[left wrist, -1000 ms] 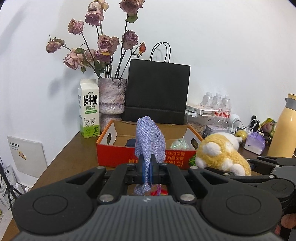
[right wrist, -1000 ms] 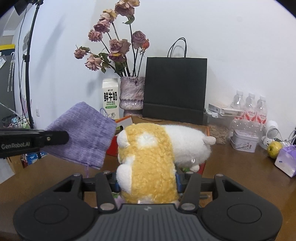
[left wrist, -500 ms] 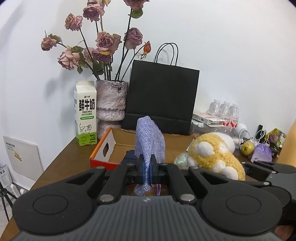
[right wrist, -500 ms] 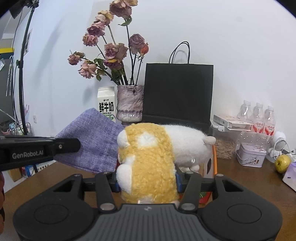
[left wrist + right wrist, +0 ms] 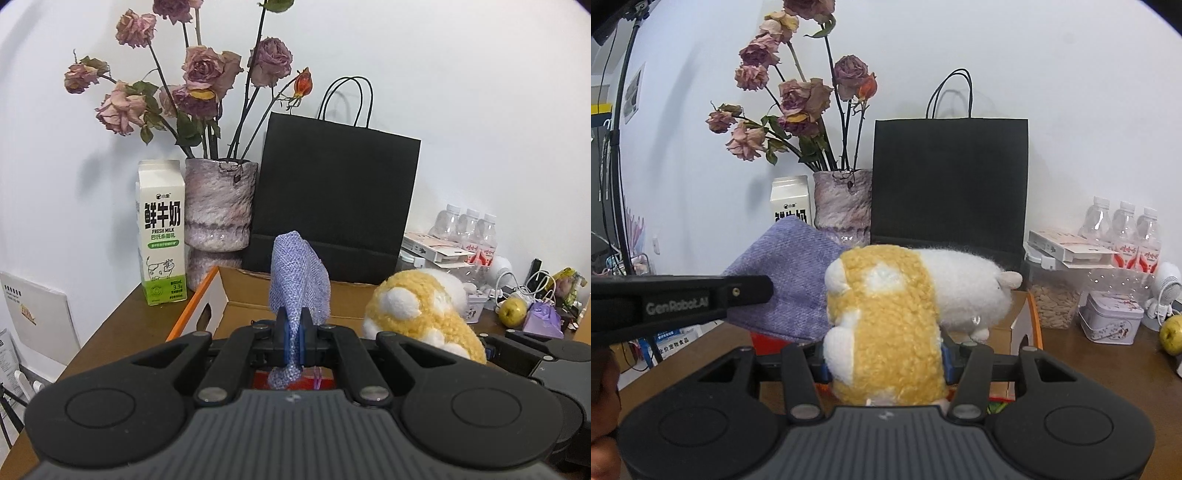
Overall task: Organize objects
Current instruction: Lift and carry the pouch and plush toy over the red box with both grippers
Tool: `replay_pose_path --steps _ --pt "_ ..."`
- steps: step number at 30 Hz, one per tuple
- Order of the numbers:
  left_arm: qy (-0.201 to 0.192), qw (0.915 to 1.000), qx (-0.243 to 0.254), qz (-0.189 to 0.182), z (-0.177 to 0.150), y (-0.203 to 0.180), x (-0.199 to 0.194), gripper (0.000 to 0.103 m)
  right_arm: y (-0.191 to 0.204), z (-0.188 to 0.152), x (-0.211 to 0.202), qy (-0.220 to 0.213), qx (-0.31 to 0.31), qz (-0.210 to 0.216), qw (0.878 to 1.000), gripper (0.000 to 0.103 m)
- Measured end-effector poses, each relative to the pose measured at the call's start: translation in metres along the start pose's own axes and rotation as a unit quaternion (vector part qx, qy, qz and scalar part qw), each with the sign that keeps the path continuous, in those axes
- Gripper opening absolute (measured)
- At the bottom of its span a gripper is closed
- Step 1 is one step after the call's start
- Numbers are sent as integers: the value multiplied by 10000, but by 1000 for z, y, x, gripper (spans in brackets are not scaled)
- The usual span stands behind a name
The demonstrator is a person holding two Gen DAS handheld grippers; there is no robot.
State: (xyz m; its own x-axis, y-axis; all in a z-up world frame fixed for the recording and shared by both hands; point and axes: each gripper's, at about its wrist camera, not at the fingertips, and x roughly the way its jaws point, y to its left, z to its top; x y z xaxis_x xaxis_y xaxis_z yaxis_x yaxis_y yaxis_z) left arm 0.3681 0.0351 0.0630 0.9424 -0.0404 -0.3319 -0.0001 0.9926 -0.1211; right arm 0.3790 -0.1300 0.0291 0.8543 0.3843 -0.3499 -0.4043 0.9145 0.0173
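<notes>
Gripping purple cloth point(image 5: 299, 280) and plush toy point(image 5: 886, 325) above, seemingly, box point(image 5: 236, 291)

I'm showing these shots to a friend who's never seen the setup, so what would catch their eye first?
Probably the yellow and white plush toy, clamped in the right gripper and filling the middle of that view. Next, the purple cloth pinched in the left gripper above the open cardboard box. Behind both stand dried roses in a vase beside a black paper bag.

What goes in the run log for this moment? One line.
left gripper: shut on purple woven cloth pouch | right gripper: shut on yellow-and-white plush toy | orange cardboard box: ahead
</notes>
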Motion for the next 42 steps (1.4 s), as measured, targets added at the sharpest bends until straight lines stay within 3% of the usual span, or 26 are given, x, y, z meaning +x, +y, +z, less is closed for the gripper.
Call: replay_pose_path --steps 19,42 --pt "61 9999 81 111 20 9 75 5 -23 15 63 253 120 -292 9992 49" --pt "55 9925 1190 267 -7 11 122 5 -44 7 94 538 391 -574 9961 49"
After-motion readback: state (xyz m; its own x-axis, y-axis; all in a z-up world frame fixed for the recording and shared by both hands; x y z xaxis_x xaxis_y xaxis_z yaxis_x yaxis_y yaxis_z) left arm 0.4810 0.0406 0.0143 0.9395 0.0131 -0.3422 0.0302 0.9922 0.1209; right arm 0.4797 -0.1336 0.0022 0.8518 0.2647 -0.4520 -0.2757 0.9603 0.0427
